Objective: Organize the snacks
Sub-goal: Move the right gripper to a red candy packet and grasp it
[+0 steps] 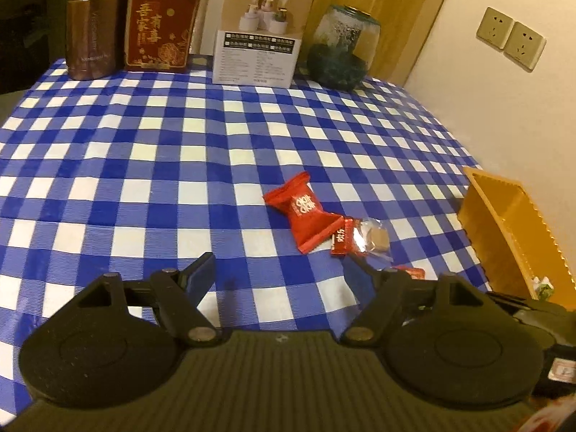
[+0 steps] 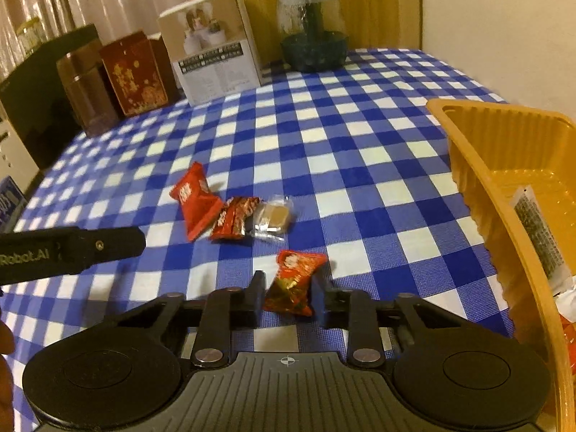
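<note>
Left wrist view. My left gripper (image 1: pixel 279 273) hangs wide apart over the checked tablecloth (image 1: pixel 144 165), holding nothing. Ahead and slightly right of its fingers: a large red snack packet (image 1: pixel 304 210), a smaller red wrapper (image 1: pixel 342 239) touching it, and a clear-wrapped brown sweet (image 1: pixel 376 239) against that. They lie in one loose cluster, which I judge is the stock awaiting sorting. The yellow plastic tray (image 1: pixel 511 223) sits far right, near the table edge. At the far side, well apart: a brown canister (image 1: pixel 93 25), a red gift bag (image 1: pixel 160 23), a white carton (image 1: pixel 259 32), and a glass jar (image 1: pixel 340 46).

Right wrist view. My right gripper (image 2: pixel 288 297) has its jaws drawn in on a red-and-gold sweet packet (image 2: pixel 295 282); the pads appear to press its sides, so I take it as gripped. The cluster of three lies just ahead and left. The tray (image 2: pixel 468 165) stands immediately right, already holding a printed sachet (image 2: pixel 536 230), so I judge it the destination, placed close for a short carry. The other gripper's black finger (image 2: pixel 75 248) enters from the left.
</note>
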### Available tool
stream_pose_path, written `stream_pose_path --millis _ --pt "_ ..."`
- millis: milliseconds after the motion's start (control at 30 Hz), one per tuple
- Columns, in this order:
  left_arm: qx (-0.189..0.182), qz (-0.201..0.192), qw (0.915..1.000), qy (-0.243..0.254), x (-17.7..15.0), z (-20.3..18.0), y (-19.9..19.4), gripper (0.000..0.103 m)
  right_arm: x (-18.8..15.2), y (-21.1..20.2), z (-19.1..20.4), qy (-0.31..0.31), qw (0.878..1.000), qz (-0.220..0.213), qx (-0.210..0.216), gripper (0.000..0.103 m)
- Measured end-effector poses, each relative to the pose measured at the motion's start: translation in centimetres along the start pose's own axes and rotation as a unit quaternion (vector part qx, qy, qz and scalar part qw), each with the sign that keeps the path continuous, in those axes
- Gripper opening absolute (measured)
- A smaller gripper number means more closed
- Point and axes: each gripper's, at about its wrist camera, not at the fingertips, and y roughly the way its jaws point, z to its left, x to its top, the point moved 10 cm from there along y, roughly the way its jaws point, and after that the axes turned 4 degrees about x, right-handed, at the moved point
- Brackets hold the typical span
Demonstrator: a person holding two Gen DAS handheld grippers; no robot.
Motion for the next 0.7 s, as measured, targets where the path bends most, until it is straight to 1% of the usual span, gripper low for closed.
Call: stream_pose_path --millis 133,200,300,367,467,500,567,633,700 --pt "-0.007 0.005 1.0 0.004 -0.1 0.0 0.3 0.073 0.4 -0.2 -0.1 0.001 1.0 -0.004 -0.001 0.024" --pt "-0.006 0.008 0.9999 0.005 -0.1 0.0 0.7 0.07 1.1 -0.2 -0.2 0.001 1.0 -0.011 0.001 0.024" --pt "0.0 0.013 0.9999 0.008 -0.2 0.1 1.3 0.07 2.4 0.4 -1.0 -0.005 1.0 -0.018 -0.006 0.024" --pt "0.0 0.015 0.9999 0.007 -0.3 0.1 1.6 0.07 3.2 1.1 -1.3 -0.02 1.0 -0.017 -0.007 0.024" --pt "0.002 0.015 0.9999 0.007 -0.3 0.2 1.8 0.07 3.9 2.7 -1.7 -0.051 0.999 -0.005 -0.011 0.024" --pt "0.003 0.014 0.9999 0.007 -0.2 0.2 1.8 0.07 4.1 3.2 -1.8 -0.063 0.998 -0.008 -0.018 0.024" --pt "0.005 0.012 0.9999 0.005 -0.1 0.3 1.8 0.07 4.5 4.0 -1.8 -0.084 0.996 -0.008 -0.019 0.024" --pt "0.007 0.012 0.9999 0.001 -0.1 0.4 1.8 0.069 4.6 4.4 -1.6 -0.091 0.996 -0.006 -0.007 0.024" --pt "0.007 0.013 0.9999 0.0 -0.1 0.5 1.9 0.07 4.4 4.4 -0.7 -0.102 0.994 0.003 0.026 0.024"
